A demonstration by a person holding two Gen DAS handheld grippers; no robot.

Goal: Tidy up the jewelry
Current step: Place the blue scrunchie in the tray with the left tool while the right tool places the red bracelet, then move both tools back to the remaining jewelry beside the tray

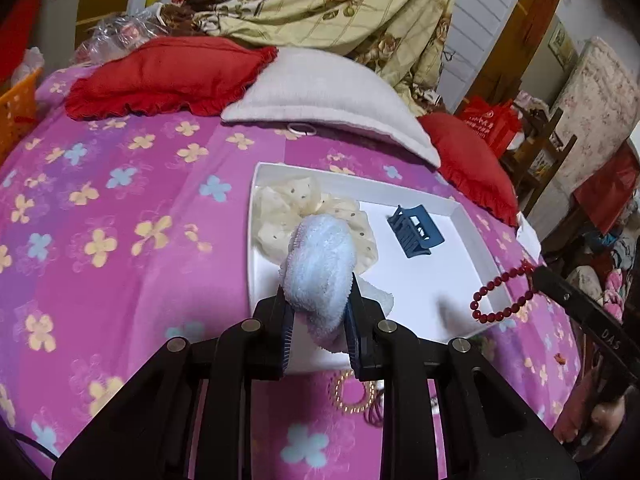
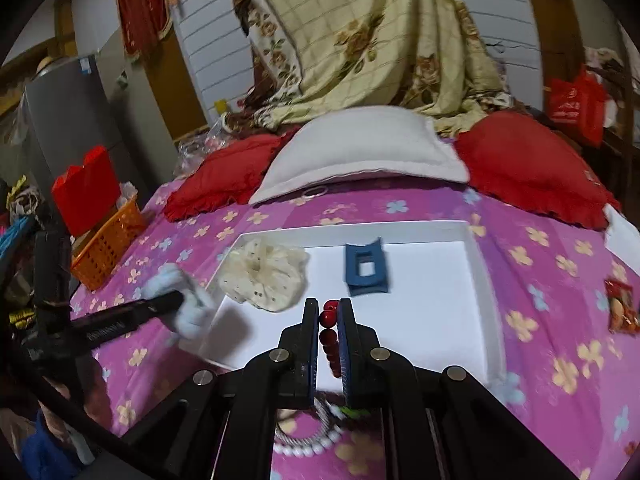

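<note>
A left gripper clamps a fluffy blue scrunchie over a white tray on a flowered bedspread; the right gripper pinches a red bead bracelet. A cream scrunchie and blue hair clip already lie inside. The dangling beads could slip free or snag the tray's rim.

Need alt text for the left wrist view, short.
The left gripper is shut on a fluffy light-blue scrunchie over a white tray on a pink floral bedspread. The tray holds a cream scrunchie and a blue hair claw.
</note>
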